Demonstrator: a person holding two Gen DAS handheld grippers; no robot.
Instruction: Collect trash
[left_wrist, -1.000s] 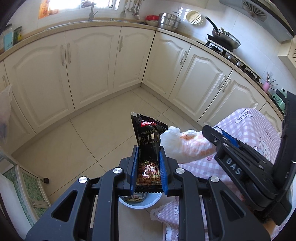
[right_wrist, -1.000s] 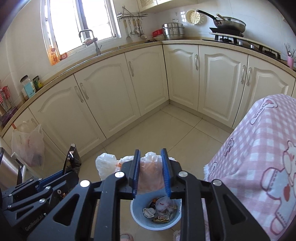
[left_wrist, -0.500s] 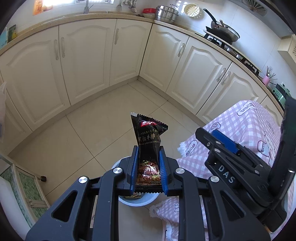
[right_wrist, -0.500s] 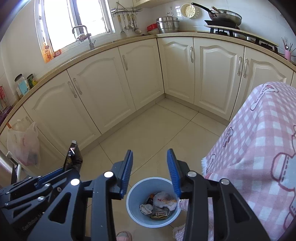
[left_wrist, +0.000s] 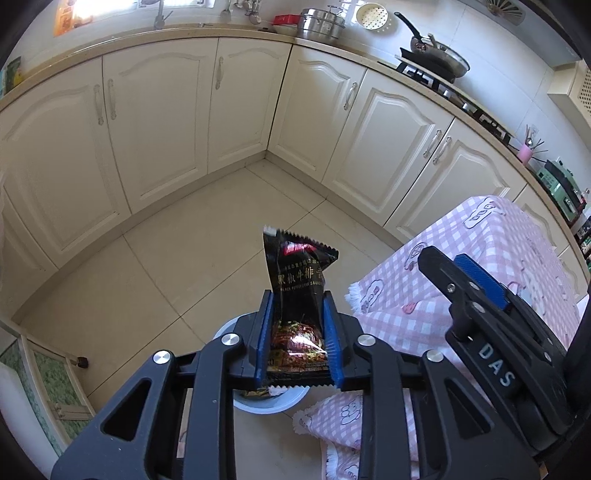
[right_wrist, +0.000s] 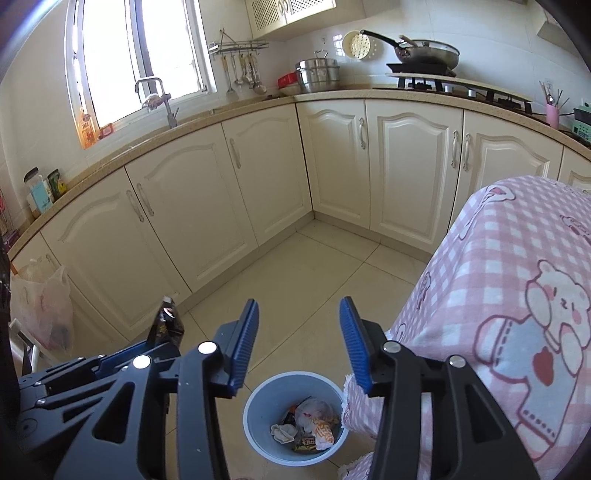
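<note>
A black sauce packet (left_wrist: 301, 266) stands upright between the blue pads of my left gripper (left_wrist: 297, 299), above the blue trash bin (left_wrist: 258, 408). The jaws are opening, with the pads still against the packet's sides. In the right wrist view, my right gripper (right_wrist: 299, 306) hangs over the same bin (right_wrist: 258, 398). Its jaws are opening and nothing is between them. A crumpled white plastic bag (right_wrist: 312, 411) lies in the bin among other wrappers. The packet (right_wrist: 168, 323) also shows at the left of that view.
A table under a pink checked cloth (right_wrist: 517, 258) stands right beside the bin. Cream cabinets (right_wrist: 207, 206) line the far walls around a tiled floor (right_wrist: 295, 273). A plastic bag (right_wrist: 44, 306) hangs at the left. A pan (right_wrist: 428, 50) sits on the stove.
The right gripper opened and let go of the white plastic bag, which now lies in the bin. The left gripper still has the packet, with its pads slightly wider apart.
</note>
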